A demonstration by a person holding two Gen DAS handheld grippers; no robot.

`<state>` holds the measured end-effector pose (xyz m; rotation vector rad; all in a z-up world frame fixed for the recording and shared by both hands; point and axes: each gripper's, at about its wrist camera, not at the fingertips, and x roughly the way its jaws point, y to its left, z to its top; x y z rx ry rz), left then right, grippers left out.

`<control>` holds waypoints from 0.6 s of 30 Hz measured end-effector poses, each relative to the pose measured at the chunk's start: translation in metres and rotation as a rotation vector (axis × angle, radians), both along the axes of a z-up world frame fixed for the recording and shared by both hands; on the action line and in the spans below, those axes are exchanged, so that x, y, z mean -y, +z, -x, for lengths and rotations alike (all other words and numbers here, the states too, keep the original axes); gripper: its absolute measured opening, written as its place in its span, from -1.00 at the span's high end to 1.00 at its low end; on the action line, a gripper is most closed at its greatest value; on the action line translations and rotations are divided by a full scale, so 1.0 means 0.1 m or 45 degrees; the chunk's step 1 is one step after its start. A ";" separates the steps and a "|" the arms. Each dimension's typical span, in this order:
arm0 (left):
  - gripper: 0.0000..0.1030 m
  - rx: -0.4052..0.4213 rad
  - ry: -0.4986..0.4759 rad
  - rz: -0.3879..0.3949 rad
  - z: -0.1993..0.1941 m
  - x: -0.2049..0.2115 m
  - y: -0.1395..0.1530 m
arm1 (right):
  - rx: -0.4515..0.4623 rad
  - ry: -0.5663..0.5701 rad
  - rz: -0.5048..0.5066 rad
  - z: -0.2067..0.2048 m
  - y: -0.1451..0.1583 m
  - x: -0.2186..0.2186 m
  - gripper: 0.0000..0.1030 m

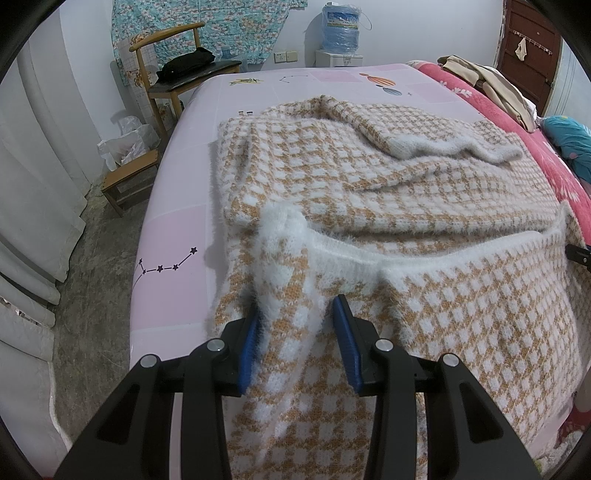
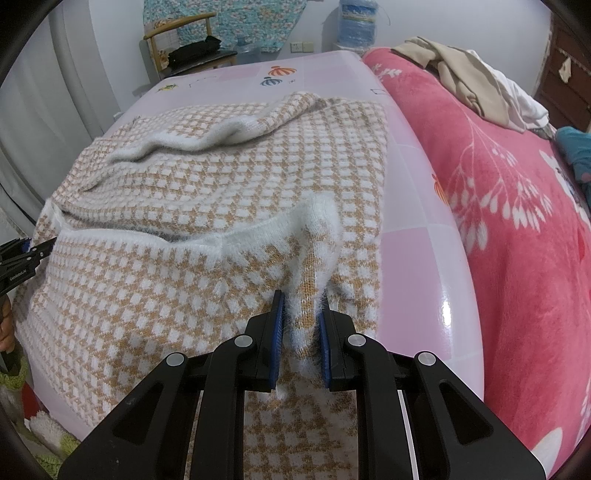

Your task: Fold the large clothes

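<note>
A fuzzy orange-and-white checked sweater (image 1: pixel 369 184) lies spread on a pink bed (image 1: pixel 173 236); it also shows in the right wrist view (image 2: pixel 221 192). Its near part with the white ribbed hem is lifted and folded over toward the far part. My left gripper (image 1: pixel 295 314) is shut on the hem's left corner, with cloth bunched between its blue pads (image 1: pixel 343 328). My right gripper (image 2: pixel 299 314) is shut on the hem's right corner. The left gripper's tip also shows at the left edge of the right wrist view (image 2: pixel 22 254).
A pink floral blanket (image 2: pixel 498 221) with beige and white clothes (image 2: pixel 472 85) lies along the bed's right side. A wooden chair (image 1: pixel 173 70) with a black item, a low stool (image 1: pixel 129 177) and a water bottle (image 1: pixel 341 26) stand beyond the bed. White curtains (image 1: pixel 33 184) hang at left.
</note>
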<state>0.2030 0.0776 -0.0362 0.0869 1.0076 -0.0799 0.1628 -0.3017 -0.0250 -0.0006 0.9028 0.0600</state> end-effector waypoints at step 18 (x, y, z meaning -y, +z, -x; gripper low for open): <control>0.27 0.000 0.001 -0.003 -0.02 -0.02 0.00 | 0.001 0.000 0.001 0.00 -0.01 0.00 0.69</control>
